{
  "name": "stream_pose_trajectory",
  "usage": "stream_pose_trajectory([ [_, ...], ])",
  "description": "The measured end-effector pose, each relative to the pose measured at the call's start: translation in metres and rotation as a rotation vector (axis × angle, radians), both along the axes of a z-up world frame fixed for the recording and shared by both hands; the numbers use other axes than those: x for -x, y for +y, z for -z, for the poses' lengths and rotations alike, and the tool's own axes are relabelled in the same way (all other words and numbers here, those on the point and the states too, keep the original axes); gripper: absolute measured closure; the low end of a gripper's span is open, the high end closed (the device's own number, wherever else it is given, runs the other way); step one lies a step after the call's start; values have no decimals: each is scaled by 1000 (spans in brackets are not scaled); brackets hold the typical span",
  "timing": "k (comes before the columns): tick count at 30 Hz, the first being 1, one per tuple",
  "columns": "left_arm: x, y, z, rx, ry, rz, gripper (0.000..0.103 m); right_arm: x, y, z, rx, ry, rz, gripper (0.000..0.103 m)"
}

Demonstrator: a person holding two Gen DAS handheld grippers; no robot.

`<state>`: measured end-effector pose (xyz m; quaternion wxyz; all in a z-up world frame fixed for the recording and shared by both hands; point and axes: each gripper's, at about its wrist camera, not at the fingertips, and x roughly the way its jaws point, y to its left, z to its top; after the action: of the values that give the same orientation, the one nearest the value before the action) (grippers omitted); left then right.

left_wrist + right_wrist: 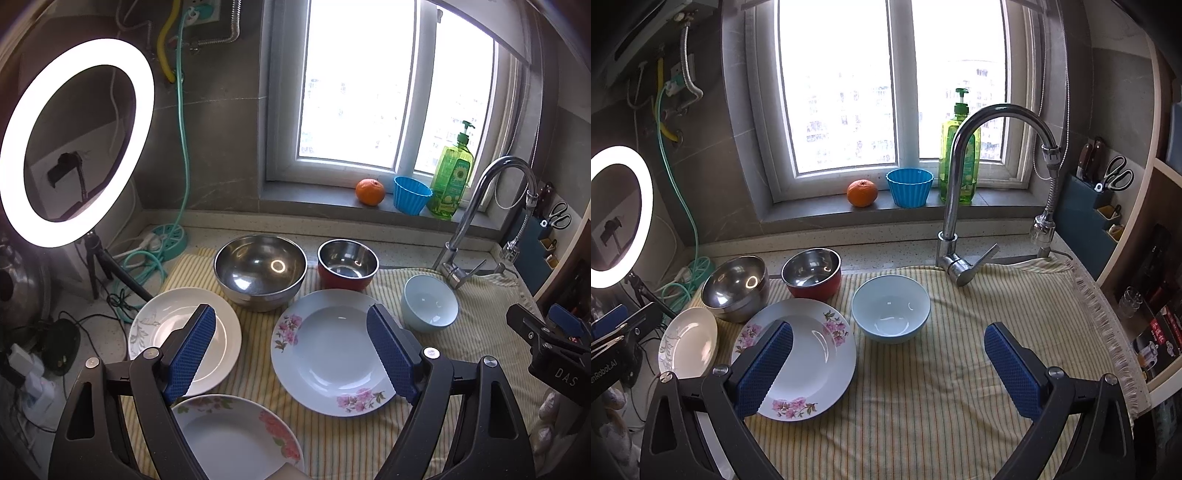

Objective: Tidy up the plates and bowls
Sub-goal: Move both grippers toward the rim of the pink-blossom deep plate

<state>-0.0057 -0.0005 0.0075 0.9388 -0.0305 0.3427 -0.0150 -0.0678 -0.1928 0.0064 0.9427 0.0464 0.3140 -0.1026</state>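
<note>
Plates point(334, 350) and bowls point(260, 271) spread on striped cloth point(923, 406) | left gripper point(295, 350) jaws apart | right gripper point(886, 365) jaws apart

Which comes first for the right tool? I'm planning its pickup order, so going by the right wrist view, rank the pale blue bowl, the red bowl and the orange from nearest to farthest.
From the right tool, which is open and empty:
1. Pale blue bowl, just ahead on the striped cloth.
2. Red bowl, farther back and to the left, at the cloth's rear edge.
3. Orange, farthest, up on the windowsill.
</note>
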Motion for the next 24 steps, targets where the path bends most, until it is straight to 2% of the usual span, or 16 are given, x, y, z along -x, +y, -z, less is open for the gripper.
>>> stream_pose_trajectory([
  [24, -6, -2, 1, -3, 7, 5, 19, -7, 3, 3, -6, 8, -9, 0],
])
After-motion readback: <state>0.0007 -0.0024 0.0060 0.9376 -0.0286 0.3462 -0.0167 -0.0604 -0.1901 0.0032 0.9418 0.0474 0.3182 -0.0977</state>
